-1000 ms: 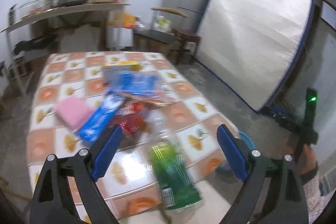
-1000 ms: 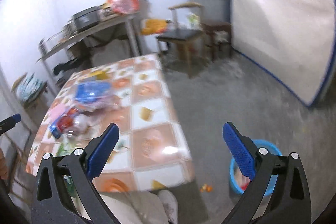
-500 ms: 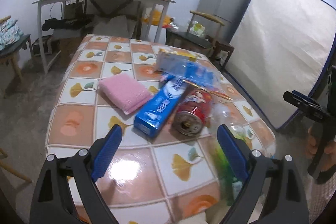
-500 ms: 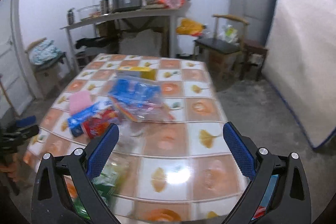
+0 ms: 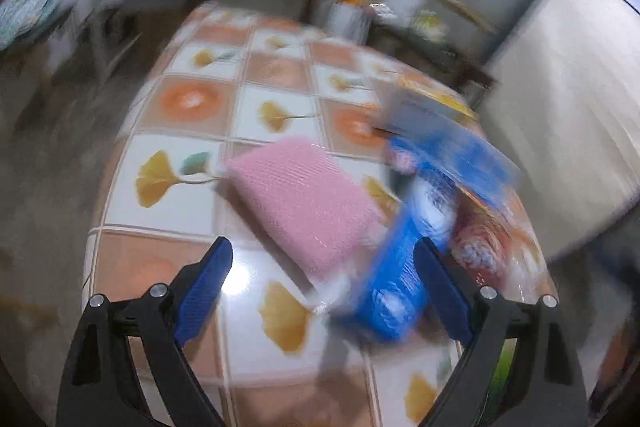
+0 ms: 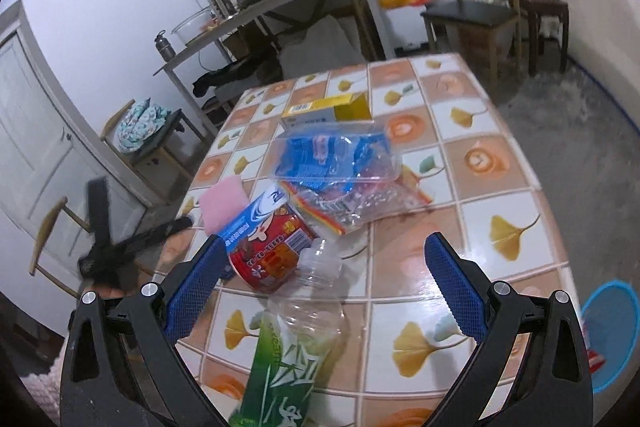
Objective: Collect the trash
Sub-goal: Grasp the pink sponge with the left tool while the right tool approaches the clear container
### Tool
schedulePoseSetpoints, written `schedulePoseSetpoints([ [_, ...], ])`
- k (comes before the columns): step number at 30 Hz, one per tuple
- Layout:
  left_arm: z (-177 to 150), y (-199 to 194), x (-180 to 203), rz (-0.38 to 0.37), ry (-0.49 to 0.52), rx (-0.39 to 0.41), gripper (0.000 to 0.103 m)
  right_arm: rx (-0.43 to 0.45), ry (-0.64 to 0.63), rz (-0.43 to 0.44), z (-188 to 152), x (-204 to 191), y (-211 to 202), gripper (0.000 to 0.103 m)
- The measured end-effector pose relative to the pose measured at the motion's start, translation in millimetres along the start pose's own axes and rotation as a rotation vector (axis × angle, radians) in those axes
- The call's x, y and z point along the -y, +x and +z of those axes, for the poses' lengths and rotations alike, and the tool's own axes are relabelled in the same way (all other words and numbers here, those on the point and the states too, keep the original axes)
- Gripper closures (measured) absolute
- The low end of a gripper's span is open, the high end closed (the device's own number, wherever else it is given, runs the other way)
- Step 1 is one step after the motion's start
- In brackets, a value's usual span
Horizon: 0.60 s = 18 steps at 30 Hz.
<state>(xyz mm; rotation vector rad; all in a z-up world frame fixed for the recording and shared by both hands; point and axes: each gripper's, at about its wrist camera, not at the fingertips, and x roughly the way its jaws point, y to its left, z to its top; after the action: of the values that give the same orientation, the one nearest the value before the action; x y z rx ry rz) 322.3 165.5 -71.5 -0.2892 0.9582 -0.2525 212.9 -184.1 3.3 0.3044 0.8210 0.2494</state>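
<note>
White walls are enclosing a cluttered room, and a table (image 6: 516,163) covered in a cloth of orange squares and ginkgo leaves is carrying the trash in a loose heap. In the right wrist view, a clear plastic bottle (image 6: 292,339) with a green label is lying nearest, its neck touching a red can (image 6: 272,247) on its side. Just beside the can, a blue box (image 6: 256,215) is resting against a pink sponge (image 6: 224,201); behind them a clear wrapper with blue print (image 6: 336,159) is lying in front of a yellow and grey carton (image 6: 328,109). A blue bin (image 6: 612,331) is standing on the floor off the table's right corner.

The right claw (image 6: 328,283) is hovering over the bottle and can, spread wide and gripping nothing. The left claw (image 5: 322,287) — seen through a badly blurred picture — is also spread wide and empty, hanging above the pink sponge (image 5: 304,199) and the blue box (image 5: 400,275).
</note>
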Motion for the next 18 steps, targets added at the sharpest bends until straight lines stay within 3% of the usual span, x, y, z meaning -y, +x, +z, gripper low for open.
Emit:
schedulePoseSetpoints([
  [5, 30, 38, -20, -0.002, -0.261, -0.091, 0.013, -0.011, 0.016, 0.016, -3, 0, 6, 0.008],
  [14, 45, 78, 5, 0.162, -0.279, -0.145, 0.011, 0.01, 0.045, 0.014, -4, 16, -2, 0.008],
  [18, 47, 84, 10, 0.211, -0.24, -0.144, 0.01, 0.026, 0.048, 0.006, -4, 22, -7, 0.008],
])
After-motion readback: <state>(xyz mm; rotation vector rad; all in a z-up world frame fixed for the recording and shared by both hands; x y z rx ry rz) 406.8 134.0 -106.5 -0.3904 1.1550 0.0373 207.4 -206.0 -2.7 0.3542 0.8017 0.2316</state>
